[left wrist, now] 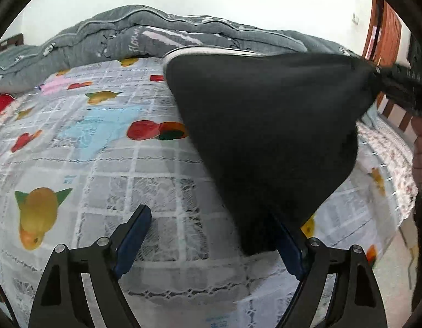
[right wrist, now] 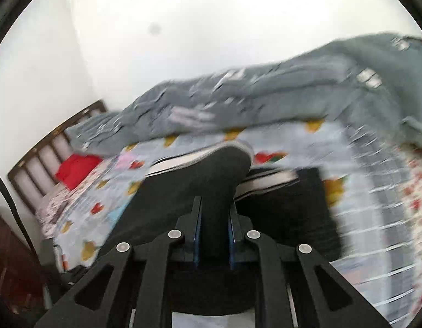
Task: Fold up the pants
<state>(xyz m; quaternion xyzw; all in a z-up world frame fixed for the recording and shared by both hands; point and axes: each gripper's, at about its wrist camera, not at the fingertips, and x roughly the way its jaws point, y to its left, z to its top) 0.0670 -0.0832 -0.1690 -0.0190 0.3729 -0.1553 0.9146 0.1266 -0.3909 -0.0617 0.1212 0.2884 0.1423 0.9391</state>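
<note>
- Left wrist view: the left gripper (left wrist: 211,235) stands with its jaws wide apart above the bed sheet (left wrist: 82,147), which is printed with fruit. The black pants (left wrist: 265,125) hang lifted off the sheet, drawn up toward the right gripper (left wrist: 386,82) at the upper right; their lower tip droops just inside the right-hand blue finger (left wrist: 290,248), and no pad presses on the cloth.
- A grey quilt (left wrist: 128,32) is heaped along the far edge of the bed.
- Right wrist view: the right gripper (right wrist: 214,213) is clamped on a fold of the pants (right wrist: 189,180), whose striped waistband (right wrist: 265,180) lies on the sheet (right wrist: 361,191). The view is blurred. A red cloth (right wrist: 76,169) lies at the left corner by the headboard (right wrist: 35,158).
</note>
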